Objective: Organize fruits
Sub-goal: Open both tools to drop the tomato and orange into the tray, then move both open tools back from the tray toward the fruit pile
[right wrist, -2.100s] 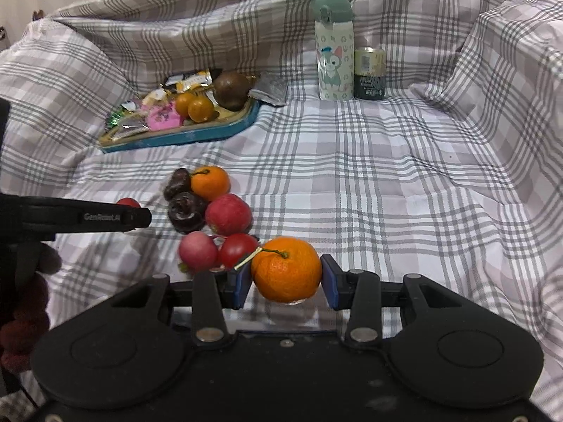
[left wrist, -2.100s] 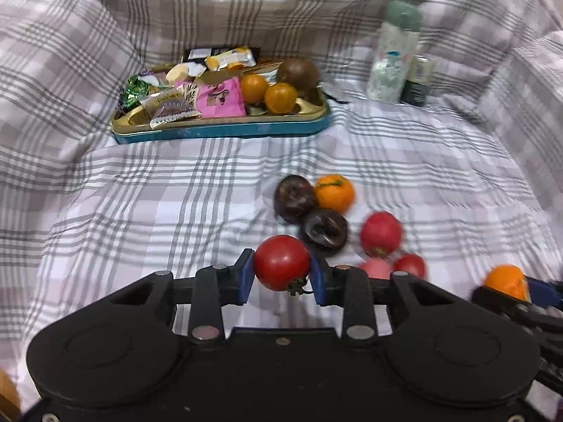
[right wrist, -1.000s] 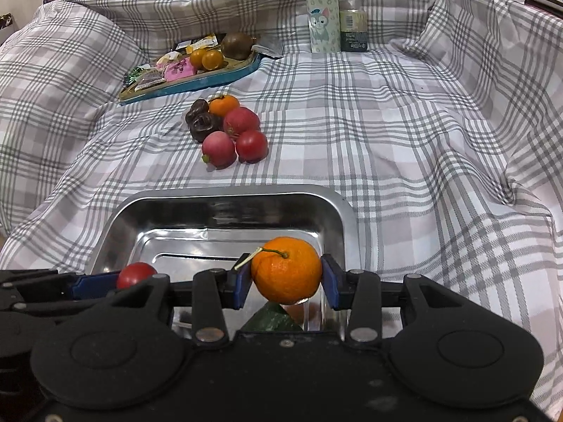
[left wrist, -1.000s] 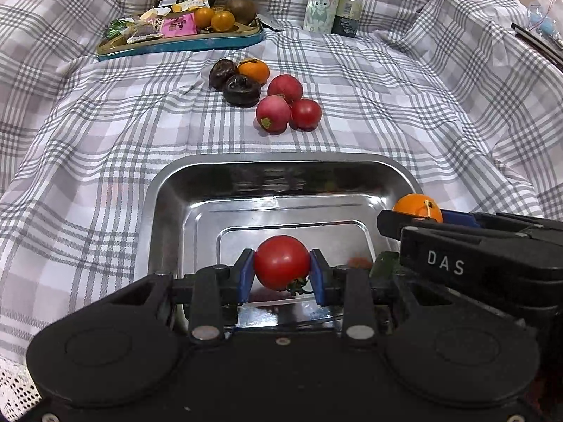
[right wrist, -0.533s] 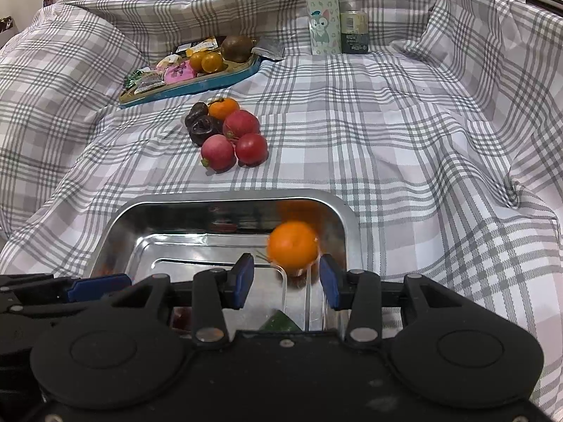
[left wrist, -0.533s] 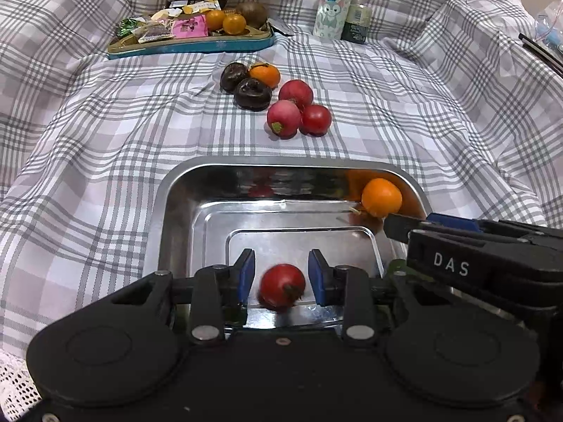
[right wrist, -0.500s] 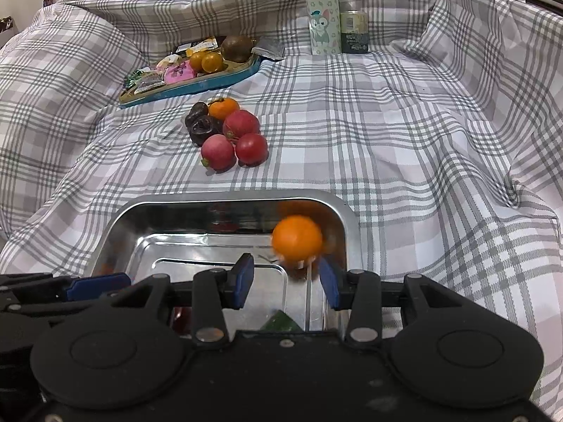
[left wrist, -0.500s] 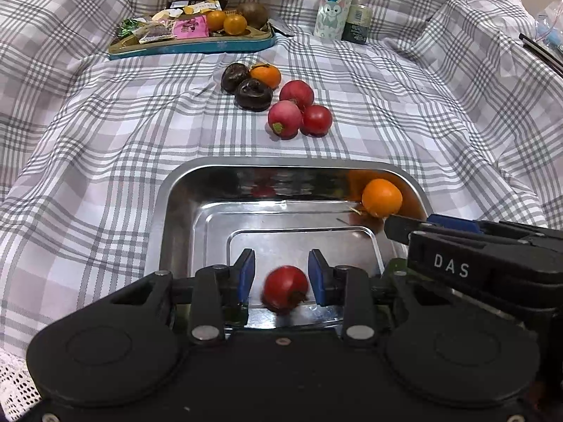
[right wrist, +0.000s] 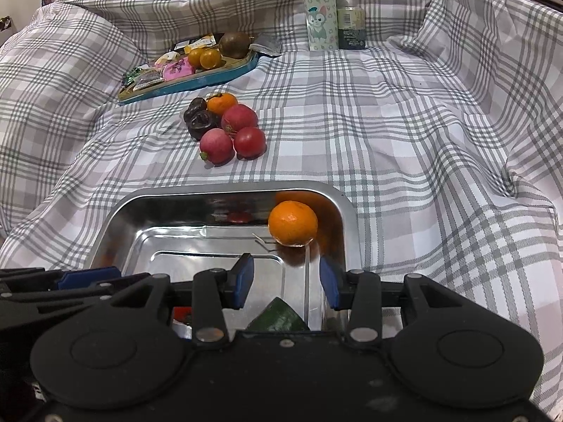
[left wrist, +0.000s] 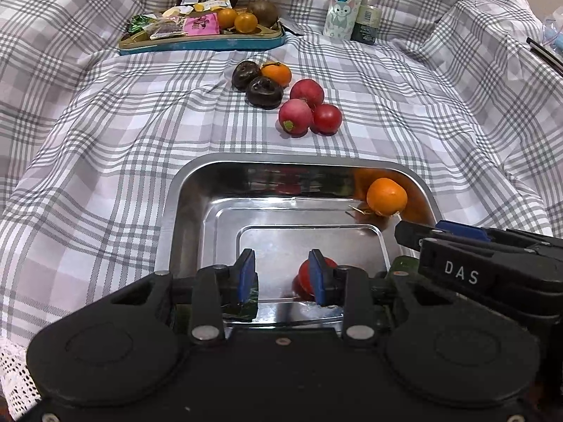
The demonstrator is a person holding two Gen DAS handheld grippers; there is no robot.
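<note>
The left gripper [left wrist: 281, 277] hung over the near end of the steel tray [right wrist: 225, 187] with its jaws spread and nothing between the pads. The red tomato [left wrist: 303, 276] lay on the tray floor just behind the right-hand pad, partly hidden by it. The right gripper [right wrist: 286, 283] stood beside it, jaws likewise apart and empty. The orange [right wrist: 292, 223] rested in the far right corner of the tray, against the wall.

Handling, as judged: the loose fruit on the cloth looked light, round and prone to rolling. The small tomato [right wrist: 250, 141] was thin-skinned and would bruise under a hard pinch. It should be taken across its widest girth, with the pads level. The mandarin [right wrist: 221, 102] had a firmer rind and would tolerate more pressure.

That fruit lay in a tight cluster beyond the tray. Two pink-red fruits [right wrist: 217, 146] touched the small tomato, and two dark fruits [right wrist: 202, 123] sat behind them beside the mandarin. A pad entering the cluster would probably nudge a neighbour.

A green item [right wrist: 278, 316] lay at the near tray edge, mostly hidden. Farther back stood a snack tin [right wrist: 197, 82], a bottle [right wrist: 318, 10] and a can [right wrist: 350, 28], all well clear.
</note>
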